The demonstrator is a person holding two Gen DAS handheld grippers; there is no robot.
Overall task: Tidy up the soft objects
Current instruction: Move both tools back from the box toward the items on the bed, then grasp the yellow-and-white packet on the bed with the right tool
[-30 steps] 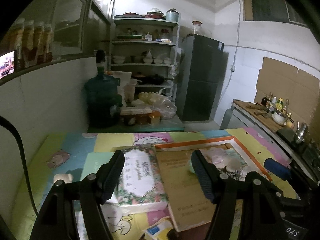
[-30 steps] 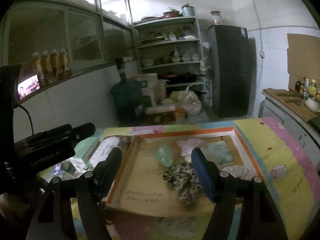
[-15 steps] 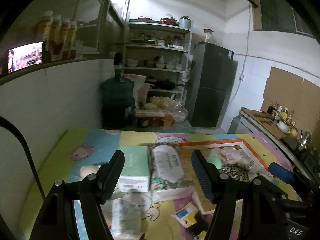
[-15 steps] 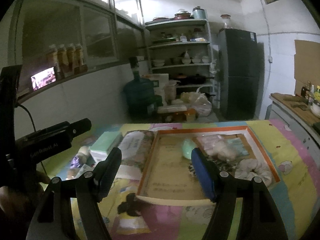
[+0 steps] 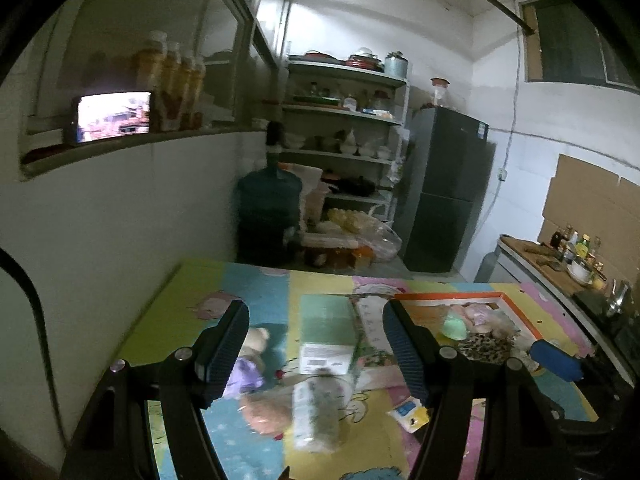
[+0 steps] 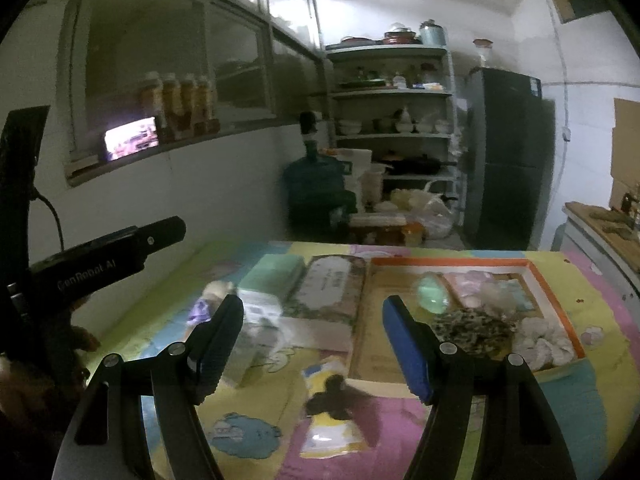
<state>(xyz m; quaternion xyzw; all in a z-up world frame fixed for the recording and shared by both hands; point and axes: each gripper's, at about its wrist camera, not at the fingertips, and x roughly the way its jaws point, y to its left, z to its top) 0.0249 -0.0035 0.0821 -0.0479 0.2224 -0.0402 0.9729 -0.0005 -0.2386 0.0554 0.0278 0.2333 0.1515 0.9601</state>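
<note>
An orange-rimmed cardboard box [image 6: 558, 300] lies on the table and holds a leopard-print cloth [image 6: 472, 326], a green soft piece [image 6: 432, 296], pink cloth [image 6: 472, 284] and a white scrunchie [image 6: 540, 340]; the box also shows in the left wrist view [image 5: 524, 316]. A small doll in purple [image 5: 246, 364] and a tissue roll pack [image 5: 316, 412] lie below my left gripper [image 5: 316, 344], which is open and empty. My right gripper [image 6: 312, 336] is open and empty above the table's front. The doll shows in the right wrist view [image 6: 208, 300] too.
A green tissue box [image 5: 326, 326] and a floral tissue pack [image 6: 328, 288] lie left of the cardboard box. A small blue-yellow packet [image 5: 408, 412] and a black scrunchie [image 6: 332, 400] lie on the colourful mat. A wall bounds the table's left. A water jug [image 5: 268, 216] stands beyond.
Both grippers have swung left and pulled back from the cardboard box. The doll, tissue roll and green tissue box have come into view. Both grippers stay open.
</note>
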